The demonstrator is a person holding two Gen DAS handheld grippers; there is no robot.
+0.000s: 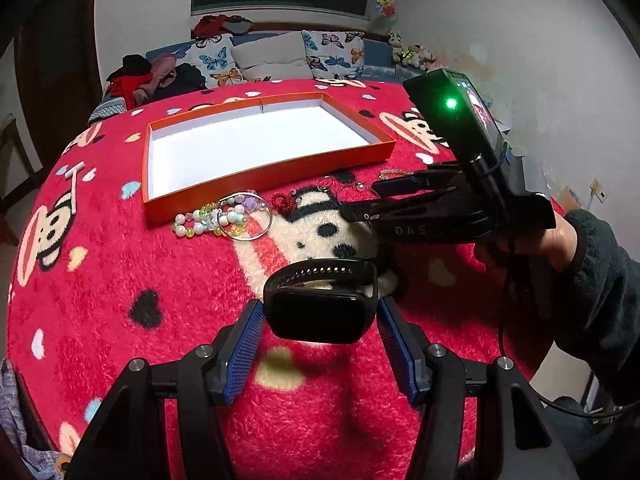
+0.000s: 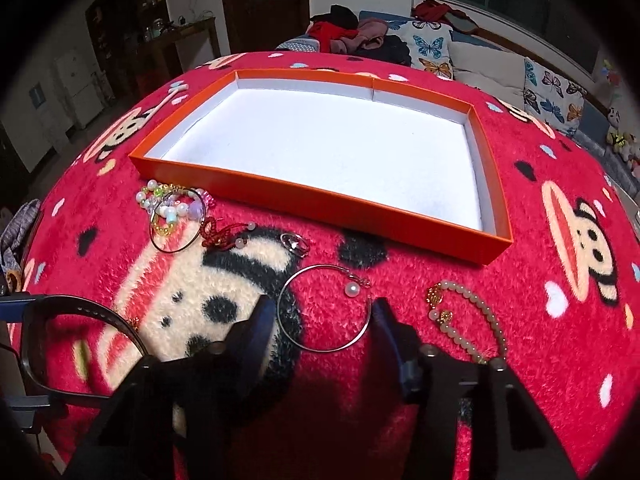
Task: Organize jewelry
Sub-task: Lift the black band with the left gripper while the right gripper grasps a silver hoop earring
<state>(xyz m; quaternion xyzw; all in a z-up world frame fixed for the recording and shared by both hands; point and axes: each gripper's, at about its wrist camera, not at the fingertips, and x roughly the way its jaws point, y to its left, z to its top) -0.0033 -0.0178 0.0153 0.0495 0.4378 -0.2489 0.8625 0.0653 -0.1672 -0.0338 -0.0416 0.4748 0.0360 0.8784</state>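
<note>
- L gripper (image 1: 320, 316) clamps the watch (image 1: 322, 314), lifted over the blanket (image 1: 120, 280).
- R gripper (image 2: 324, 320) straddles the hoop (image 2: 325, 307), pads not quite pressing.
- Box (image 2: 360, 204) just beyond, empty.

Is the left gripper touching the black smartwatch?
Touching. The left wrist view shows the left gripper with both blue jaws pressed against the sides of the black smartwatch, holding it above the red blanket.

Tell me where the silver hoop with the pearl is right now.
In the right wrist view the silver hoop with the pearl lies on the red blanket between the right gripper fingers, in front of the orange box, left of the beige bead bracelet.
</note>
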